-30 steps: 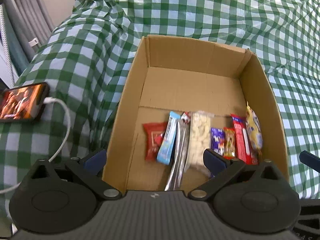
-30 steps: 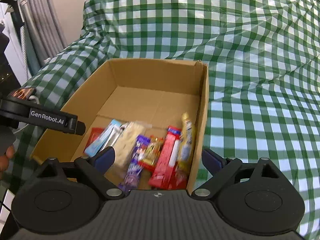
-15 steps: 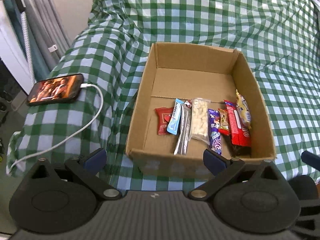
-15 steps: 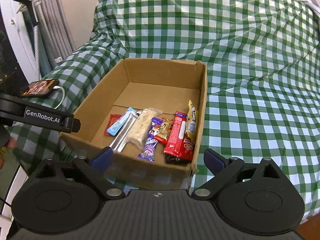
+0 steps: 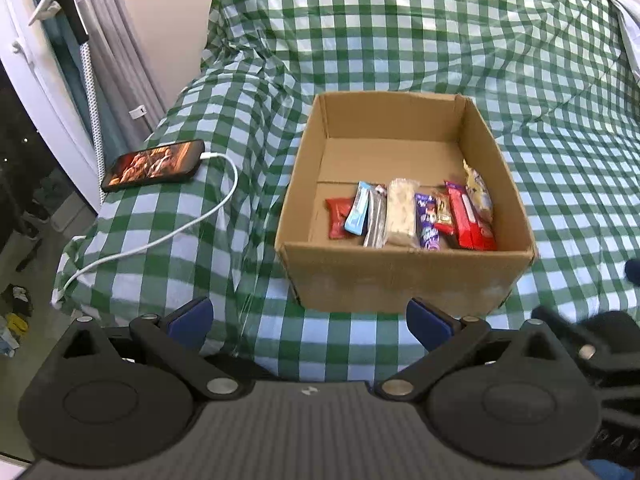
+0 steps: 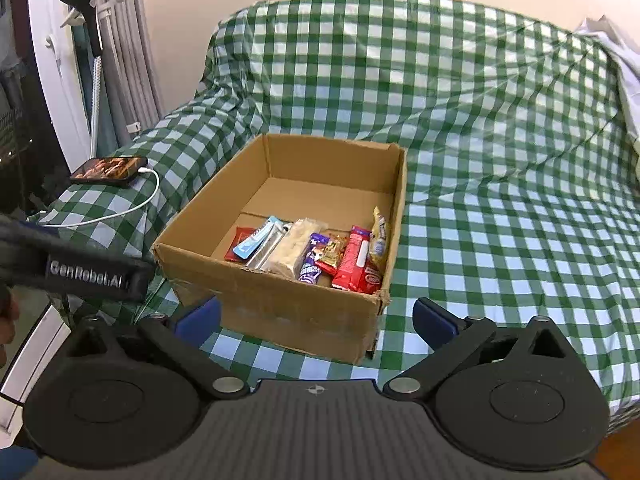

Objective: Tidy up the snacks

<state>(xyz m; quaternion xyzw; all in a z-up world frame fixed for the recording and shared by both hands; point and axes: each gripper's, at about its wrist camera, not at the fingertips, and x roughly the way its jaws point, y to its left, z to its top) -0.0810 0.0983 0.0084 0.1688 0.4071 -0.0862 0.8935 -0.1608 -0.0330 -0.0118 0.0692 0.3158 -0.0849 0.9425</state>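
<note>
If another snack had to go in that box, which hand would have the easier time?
Probably the left. In the left wrist view the box sits almost straight ahead of the open, empty left gripper. The right gripper is open and empty too, but sees the box corner-on and off to its left.

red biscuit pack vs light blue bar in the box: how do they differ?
The red biscuit pack is wider and sits near the box's right wall; the light blue bar is slimmer and sits near the left, overlapping a small red packet. Both lie lengthwise in the cardboard box, untouched.
</note>
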